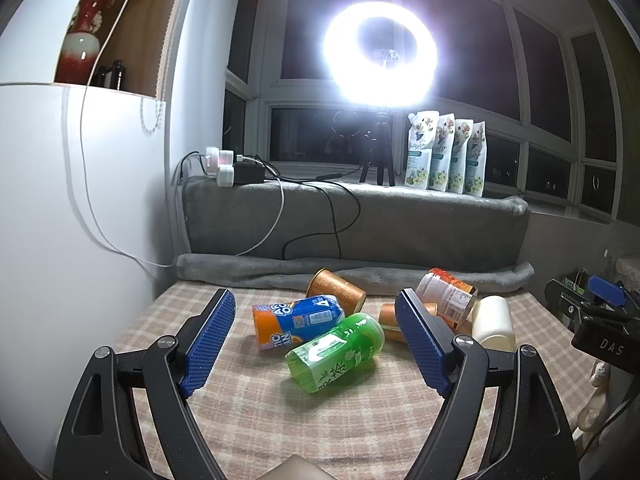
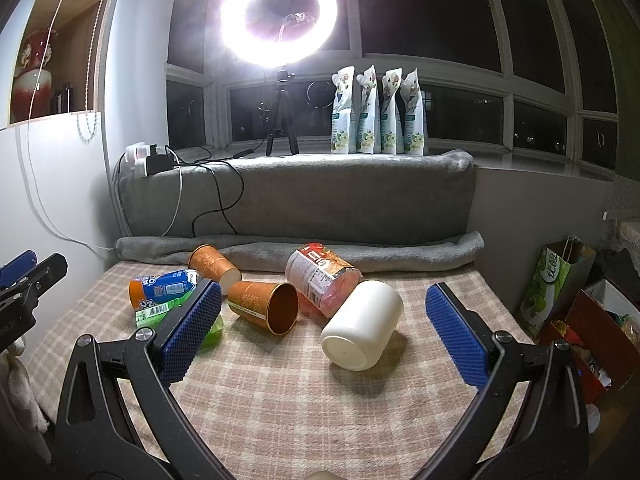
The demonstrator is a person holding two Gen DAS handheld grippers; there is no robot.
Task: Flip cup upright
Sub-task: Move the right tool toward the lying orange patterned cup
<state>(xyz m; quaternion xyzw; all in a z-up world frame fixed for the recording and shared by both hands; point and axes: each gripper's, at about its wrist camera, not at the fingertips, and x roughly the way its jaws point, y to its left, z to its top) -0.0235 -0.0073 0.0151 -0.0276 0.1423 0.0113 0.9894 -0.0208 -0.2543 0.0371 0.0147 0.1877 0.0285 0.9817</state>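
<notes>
Nothing done yet, by the look of it: every cup lying on its side, none upright, neither tool holding anything.

Nearest, right gripper spread wide, empty, hovering above the checked cloth. Left gripper likewise released, jaws well apart, empty.

Landmark: white cup, on its side between the right gripper's blue pads, closed base turned toward the camera, mouth facing away. Likely the first candidate for righting.

Just left of the white cup: nearer brown paper cup, also tipped, open mouth toward the camera. Behind the white cup and touching it: red-labelled bottle on its side. Probable obstacle when tilting the white cup up, since no gap shows there.

Further left of the white cup: green bottle and blue-orange bottle, both lying flat and pressed together, centred between the left gripper's fingers. Behind these, left and back from the white cup: second brown paper cup, tipped, against the rolled grey blanket.

Well behind the white cup: grey cushion with trailing cables, then ring light on its tripod and four pouches on the sill. Glare strong, fine detail washed out.

Left to do, seemingly: all cups to be stood up.
</notes>
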